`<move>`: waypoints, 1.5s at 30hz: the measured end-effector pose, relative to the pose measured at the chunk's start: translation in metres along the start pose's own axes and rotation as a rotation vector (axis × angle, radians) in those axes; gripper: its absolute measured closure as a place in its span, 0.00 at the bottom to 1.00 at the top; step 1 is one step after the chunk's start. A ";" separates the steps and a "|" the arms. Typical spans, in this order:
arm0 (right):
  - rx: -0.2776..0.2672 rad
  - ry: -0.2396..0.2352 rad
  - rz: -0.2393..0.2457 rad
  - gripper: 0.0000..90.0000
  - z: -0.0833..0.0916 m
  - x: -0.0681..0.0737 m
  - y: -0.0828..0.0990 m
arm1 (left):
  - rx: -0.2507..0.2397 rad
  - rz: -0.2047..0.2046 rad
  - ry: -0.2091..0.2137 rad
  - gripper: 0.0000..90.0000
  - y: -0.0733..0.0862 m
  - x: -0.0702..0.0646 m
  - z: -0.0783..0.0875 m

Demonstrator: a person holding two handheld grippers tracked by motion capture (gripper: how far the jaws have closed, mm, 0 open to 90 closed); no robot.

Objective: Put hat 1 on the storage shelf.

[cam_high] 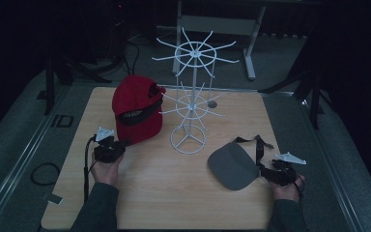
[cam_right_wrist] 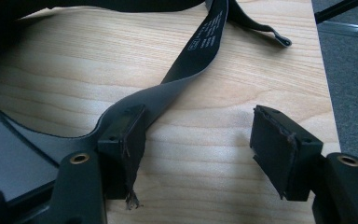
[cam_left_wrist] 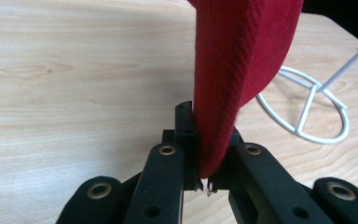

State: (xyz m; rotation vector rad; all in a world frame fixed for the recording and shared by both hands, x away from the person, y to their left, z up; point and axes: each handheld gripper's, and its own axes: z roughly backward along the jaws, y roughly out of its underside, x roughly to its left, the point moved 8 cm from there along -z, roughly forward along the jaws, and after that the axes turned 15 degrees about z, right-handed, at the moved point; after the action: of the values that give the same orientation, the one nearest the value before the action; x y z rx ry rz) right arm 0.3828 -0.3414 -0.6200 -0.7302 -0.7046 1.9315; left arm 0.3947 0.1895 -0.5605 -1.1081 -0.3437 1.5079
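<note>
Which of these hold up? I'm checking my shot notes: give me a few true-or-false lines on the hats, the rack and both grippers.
1. The left gripper is clamped on the red cap. True.
2. The right gripper is shut on the strap. False: its jaws stand open.
3. The grey visor hangs on the white rack. False: it lies on the table.
4. The rack's prongs are bare. True.

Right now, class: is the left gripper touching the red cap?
Touching. The left gripper view shows the left gripper with both jaws pressed against the red cap, its fabric edge clamped between them with no gap.
</note>
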 end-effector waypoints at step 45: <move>0.000 -0.002 0.001 0.39 0.000 0.000 0.000 | -0.153 -0.025 0.029 0.96 -0.049 -0.011 0.027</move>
State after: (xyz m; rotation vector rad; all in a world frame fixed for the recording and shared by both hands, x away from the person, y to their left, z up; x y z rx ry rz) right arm 0.3830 -0.3412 -0.6200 -0.7293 -0.7052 1.9334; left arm 0.4025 0.2035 -0.5056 -1.2406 -0.4569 1.4608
